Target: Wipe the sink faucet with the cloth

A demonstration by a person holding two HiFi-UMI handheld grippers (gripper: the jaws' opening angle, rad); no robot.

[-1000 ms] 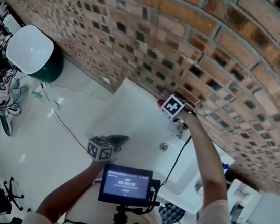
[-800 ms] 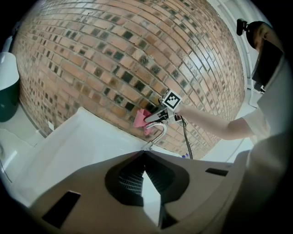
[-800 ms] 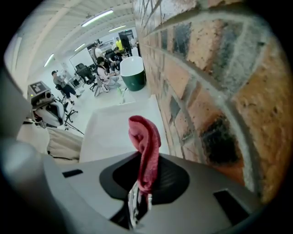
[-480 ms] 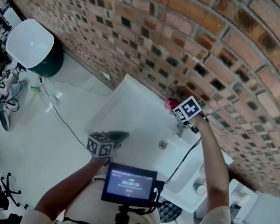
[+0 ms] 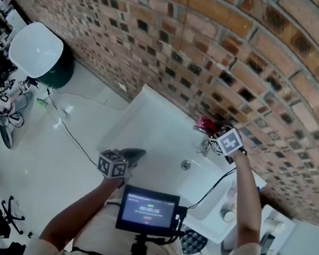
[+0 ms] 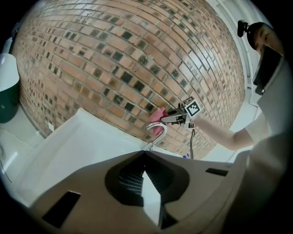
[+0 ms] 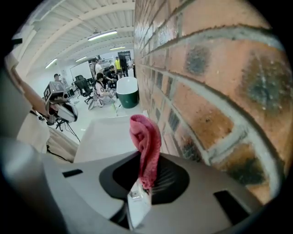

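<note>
**A:** Where's the cloth?

**B:** The pink cloth is clamped in the right gripper, with one fold standing past the tips. It sits at the top of the faucet arch, close to the brick wall. I can't tell if it's touching.

**A:** And the other one?

**B:** The left gripper is closed on nothing, over the sink front, well apart.

**A:** Risks?

**B:** Little cloth protrudes, so pressing hard could scrape the jaws on chrome or brick. Dragging might pull the cloth free.
</note>
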